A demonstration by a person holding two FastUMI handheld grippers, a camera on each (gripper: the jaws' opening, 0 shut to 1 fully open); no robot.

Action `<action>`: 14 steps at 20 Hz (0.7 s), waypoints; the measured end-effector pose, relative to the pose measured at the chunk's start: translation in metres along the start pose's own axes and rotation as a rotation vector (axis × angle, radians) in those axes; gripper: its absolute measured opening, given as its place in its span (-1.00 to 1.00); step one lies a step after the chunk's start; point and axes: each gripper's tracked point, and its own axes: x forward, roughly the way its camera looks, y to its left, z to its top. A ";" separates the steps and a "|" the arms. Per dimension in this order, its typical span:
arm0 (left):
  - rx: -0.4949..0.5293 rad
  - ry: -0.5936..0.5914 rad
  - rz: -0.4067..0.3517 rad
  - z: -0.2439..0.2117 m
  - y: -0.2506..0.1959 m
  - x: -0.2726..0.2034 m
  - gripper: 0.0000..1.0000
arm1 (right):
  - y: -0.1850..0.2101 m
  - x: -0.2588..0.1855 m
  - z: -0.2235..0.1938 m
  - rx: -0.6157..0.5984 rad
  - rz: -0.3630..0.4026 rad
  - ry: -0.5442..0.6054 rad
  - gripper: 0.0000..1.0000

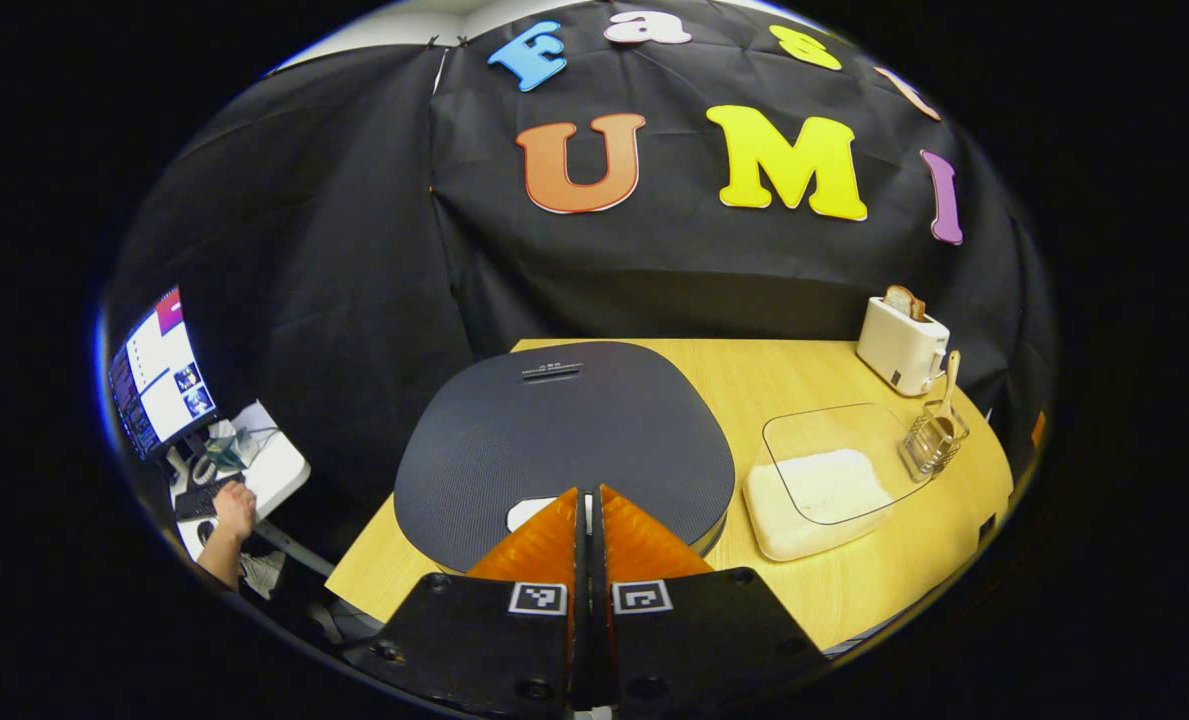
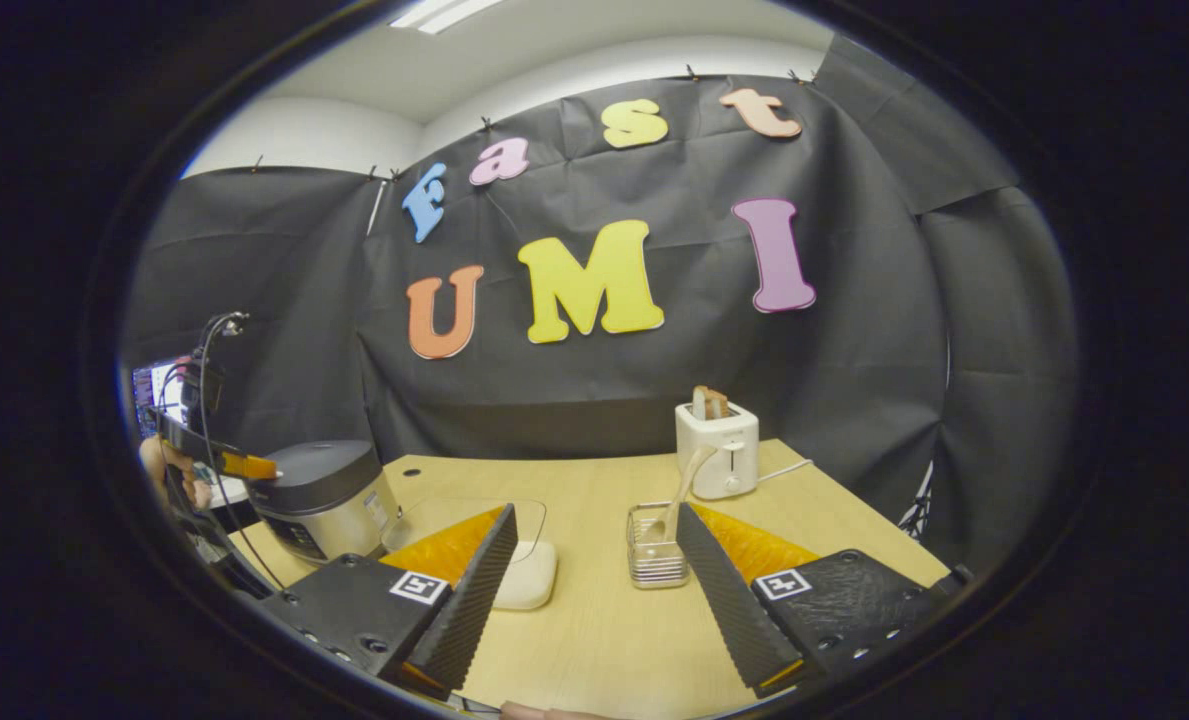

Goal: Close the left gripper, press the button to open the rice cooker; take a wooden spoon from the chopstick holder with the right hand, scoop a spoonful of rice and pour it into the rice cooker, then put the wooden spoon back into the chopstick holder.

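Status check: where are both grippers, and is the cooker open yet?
Left hand-held gripper shut, over the rice cooker lid, lid closed. Right hand-held gripper open, empty. Wooden spoon in chopstick holder. Nothing blocking.

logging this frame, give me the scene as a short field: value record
left gripper: shut, over the cooker's front edge
right gripper: open, holding nothing
cooker: lid closed
button: pale, just beyond the left fingertips
spoon: upright in holder
holder: wire, near toaster
rice dish: beside cooker, clear lid askew
toaster: at table's back, bread in the slot
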 end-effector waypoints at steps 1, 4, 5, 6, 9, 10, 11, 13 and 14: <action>-0.048 0.013 -0.033 -0.003 0.000 0.003 -0.94 | 0.000 -0.001 0.001 0.002 0.000 -0.005 0.90; -0.101 0.039 -0.112 0.003 -0.001 0.000 -0.94 | -0.004 -0.003 0.004 0.014 -0.003 -0.012 0.82; -0.110 0.036 -0.121 0.005 -0.002 -0.001 -0.94 | -0.007 -0.002 0.005 0.017 -0.007 -0.014 0.91; -0.118 0.019 -0.126 0.007 -0.001 -0.002 -0.94 | -0.010 -0.002 0.005 0.019 -0.015 -0.015 0.91; -0.112 -0.040 -0.102 0.017 0.002 -0.007 -0.94 | -0.019 0.003 0.003 0.034 -0.042 -0.007 0.91; -0.104 -0.067 -0.087 0.025 0.001 -0.010 -0.94 | -0.020 0.005 0.002 0.041 -0.046 0.001 0.91; -0.098 -0.099 -0.068 0.035 0.002 -0.015 -0.94 | -0.021 0.007 -0.001 0.045 -0.047 0.009 0.91; -0.072 -0.157 -0.030 0.052 0.005 -0.031 -0.94 | -0.020 0.009 -0.004 0.043 -0.046 0.021 0.91; -0.046 -0.199 -0.022 0.064 0.002 -0.042 -0.94 | -0.020 0.010 -0.005 0.039 -0.049 0.022 0.91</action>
